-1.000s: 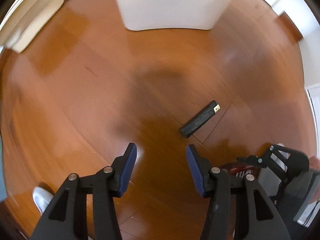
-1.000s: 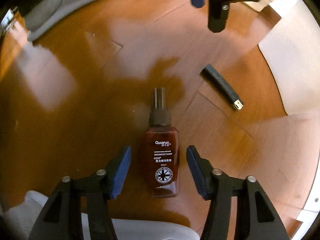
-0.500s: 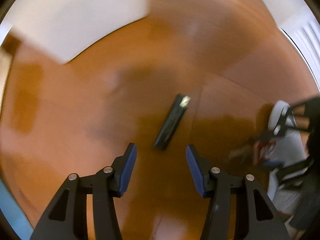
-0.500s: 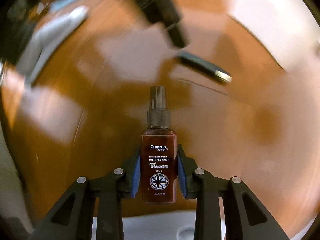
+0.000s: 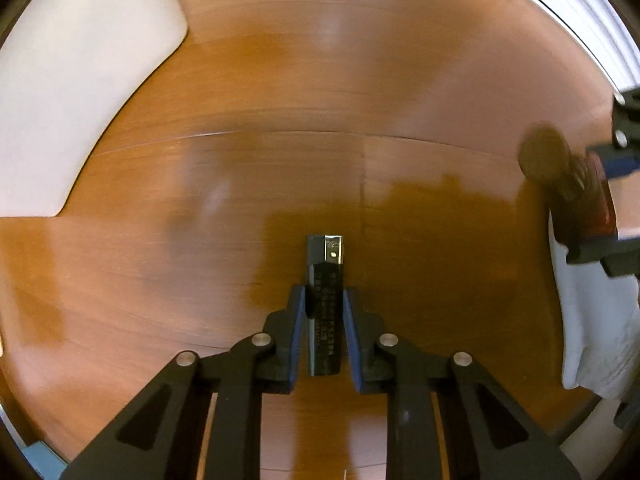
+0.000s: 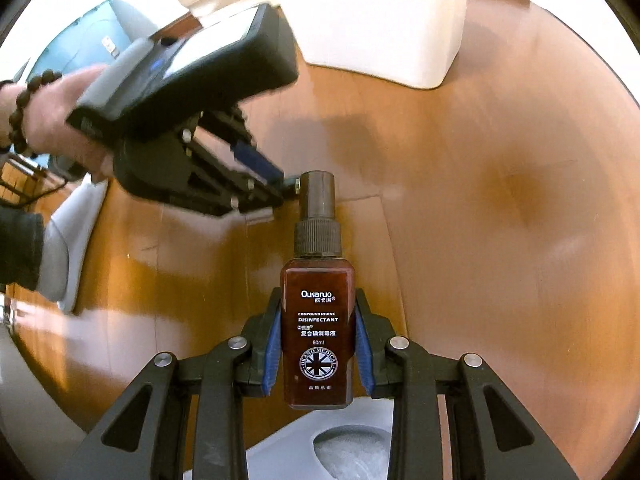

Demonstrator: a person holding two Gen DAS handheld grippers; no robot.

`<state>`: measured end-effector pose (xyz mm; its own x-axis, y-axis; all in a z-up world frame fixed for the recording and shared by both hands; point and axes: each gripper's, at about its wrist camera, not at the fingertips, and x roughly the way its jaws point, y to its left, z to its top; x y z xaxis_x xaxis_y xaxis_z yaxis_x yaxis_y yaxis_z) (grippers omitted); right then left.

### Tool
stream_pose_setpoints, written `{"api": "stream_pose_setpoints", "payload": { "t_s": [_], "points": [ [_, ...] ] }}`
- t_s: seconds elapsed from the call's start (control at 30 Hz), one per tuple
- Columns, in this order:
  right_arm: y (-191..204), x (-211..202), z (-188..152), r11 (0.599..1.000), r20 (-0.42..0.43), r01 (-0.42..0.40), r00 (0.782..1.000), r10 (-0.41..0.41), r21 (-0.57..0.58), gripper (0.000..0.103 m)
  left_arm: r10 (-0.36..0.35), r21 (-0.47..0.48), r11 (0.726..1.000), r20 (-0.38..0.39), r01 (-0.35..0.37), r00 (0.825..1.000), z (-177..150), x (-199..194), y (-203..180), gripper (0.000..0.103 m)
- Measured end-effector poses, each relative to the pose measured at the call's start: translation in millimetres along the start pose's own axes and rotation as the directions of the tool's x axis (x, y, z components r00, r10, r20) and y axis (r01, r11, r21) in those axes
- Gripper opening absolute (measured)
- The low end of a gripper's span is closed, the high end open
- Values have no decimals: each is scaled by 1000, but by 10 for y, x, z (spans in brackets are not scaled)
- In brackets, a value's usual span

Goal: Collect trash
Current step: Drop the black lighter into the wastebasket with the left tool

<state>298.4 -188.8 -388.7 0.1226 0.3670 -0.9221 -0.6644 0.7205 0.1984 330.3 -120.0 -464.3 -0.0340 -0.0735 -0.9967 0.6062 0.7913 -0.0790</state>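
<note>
My left gripper is shut on a thin black stick with a metal tip, held above the wooden floor. My right gripper is shut on a brown disinfectant spray bottle, lifted off the floor with its cap pointing forward. In the left wrist view the bottle and right gripper show blurred at the right edge. In the right wrist view the left gripper comes in from the left, its tip close to the bottle's cap.
A white bin stands ahead on the floor; it also shows in the left wrist view at upper left. A white slipper is at the right, and another lies below my right gripper. A blue-grey object sits at the far left.
My left gripper has closed on the black stick and lifted it. My right gripper, closed on the bottle, has raised it and swung toward the white bin.
</note>
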Motion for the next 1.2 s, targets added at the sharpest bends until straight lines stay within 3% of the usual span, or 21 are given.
{"api": "stream_pose_setpoints", "payload": {
  "t_s": [0.1, 0.3, 0.43, 0.6, 0.7, 0.8, 0.87, 0.93, 1.0, 1.1, 1.2],
  "points": [
    [-52, -11, -2, 999, 18, 2, 1000, -3, 39, 32, -11, -28, 1000, 0, 11, 1000, -68, 15, -13, 18],
    [-253, -147, 39, 997, 33, 12, 999, -15, 79, 32, -59, -217, 973, 71, 74, 996, -205, -233, 178, 18],
    [-242, -93, 39, 996, 27, 12, 1000, -15, 93, 32, -91, -233, 965, 127, 119, 988, -235, -588, 201, 18],
    [-253, -118, 50, 995, 41, 7, 999, -11, 100, 32, -117, -137, 979, 225, 150, 967, -108, -1516, 125, 18],
    [-252, -114, 54, 994, 49, 3, 999, -9, 114, 32, -106, -83, 986, 338, 142, 935, 96, -2396, 269, 18],
    [-234, -132, 67, 993, 63, -4, 998, -3, 119, 32, -25, -114, 990, 437, 83, 899, 353, -3097, 723, 18],
    [-212, -124, 71, 993, 67, -7, 998, -1, 118, 32, 52, -180, 983, 453, 35, 890, 599, -3316, 1155, 18],
    [-214, -124, 75, 992, 68, -10, 998, 1, 123, 32, 104, -242, 970, 410, -2, 906, 820, -3224, 1544, 18],
    [-218, -120, 70, 992, 68, -13, 998, 4, 129, 32, 150, -300, 952, 303, -55, 941, 1058, -2889, 1873, 18],
    [-238, -121, 63, 990, 67, -18, 998, 8, 139, 32, 153, -346, 934, 162, -89, 975, 1325, -2383, 2189, 18],
    [-281, -135, 30, 989, 60, -20, 998, 12, 144, 32, 163, -389, 912, 43, -134, 986, 1340, -2111, 2263, 18]
  ]
}}
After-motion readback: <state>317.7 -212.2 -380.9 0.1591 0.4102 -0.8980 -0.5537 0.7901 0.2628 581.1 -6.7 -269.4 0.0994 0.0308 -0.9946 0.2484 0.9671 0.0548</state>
